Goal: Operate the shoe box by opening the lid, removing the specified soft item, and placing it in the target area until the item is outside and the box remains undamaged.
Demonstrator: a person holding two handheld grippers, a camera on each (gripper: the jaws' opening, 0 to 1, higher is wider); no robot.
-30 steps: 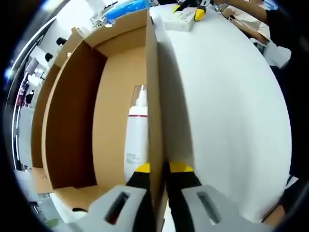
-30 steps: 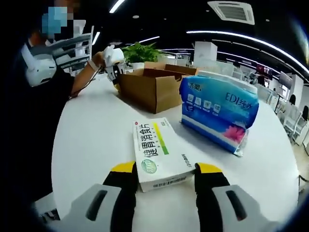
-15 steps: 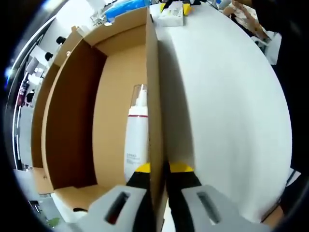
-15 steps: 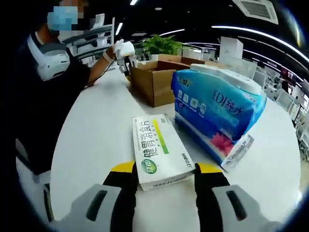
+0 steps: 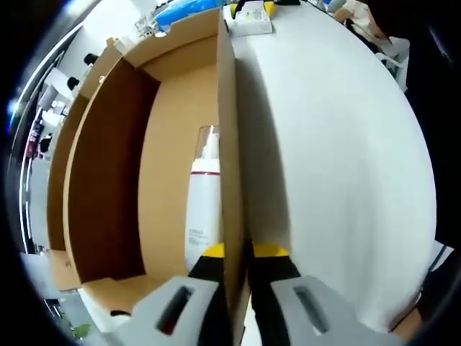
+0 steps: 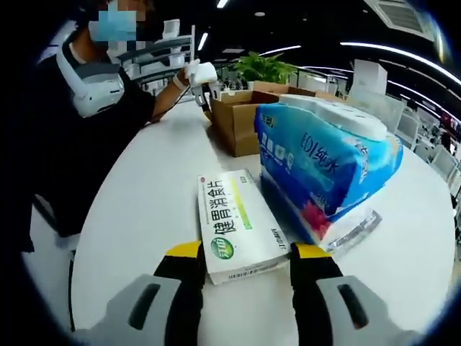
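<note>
Two grippers: left gripper (image 5: 239, 251) clamped on brown cardboard shoe box (image 5: 229, 144) wall (white bottle (image 5: 201, 205) inside); right gripper (image 6: 241, 250) grasping white medicine carton (image 6: 235, 225).

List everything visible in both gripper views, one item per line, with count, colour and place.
cardboard box: one, brown, open, on the white table; the left gripper pinches its side wall.
bottle: one, white with a clear cap, lying inside the box.
medicine carton: one, white with green and yellow print, between the right gripper's jaws.
tissue pack: one, blue, on the table beside the carton.
plant: one, green, behind the box.
table: one, white.
left gripper: one, yellow-tipped, shut on the box wall.
right gripper: one, yellow-tipped, jaws either side of the carton.
</note>
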